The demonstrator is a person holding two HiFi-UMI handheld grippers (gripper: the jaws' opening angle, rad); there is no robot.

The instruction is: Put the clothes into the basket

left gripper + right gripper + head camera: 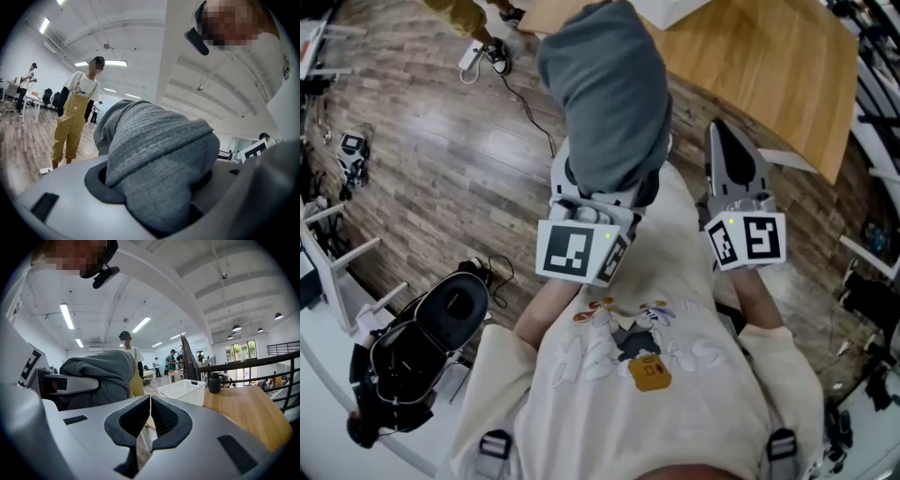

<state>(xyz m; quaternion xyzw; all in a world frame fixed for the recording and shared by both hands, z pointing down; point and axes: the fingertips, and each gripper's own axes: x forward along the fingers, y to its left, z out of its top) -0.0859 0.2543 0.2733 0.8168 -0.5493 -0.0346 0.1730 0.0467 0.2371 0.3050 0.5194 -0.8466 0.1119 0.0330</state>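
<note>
Clamping a grey garment (605, 94) aloft, left gripper (591, 202) is judged mid-carry. Right gripper (150, 401) has jaws together, empty. Basket (183, 392) sits on table (248, 413), well apart. Pickup done; transfer and release outstanding.

We are logging the grey garment (154, 154) held in the left gripper (152, 187): ribbed knit cloth, matt. We are noting that gripper's shell as smooth matt grey plastic. The right gripper (150, 401) is showing the same plastic, with black, finely ribbed pads (166, 420). Ahead of it we are seeing a basket (183, 391) of white openwork plastic and a table (243, 413) of smooth pale wood. Beneath both, the floor (431, 141) is showing glossy wood-look planks.
</note>
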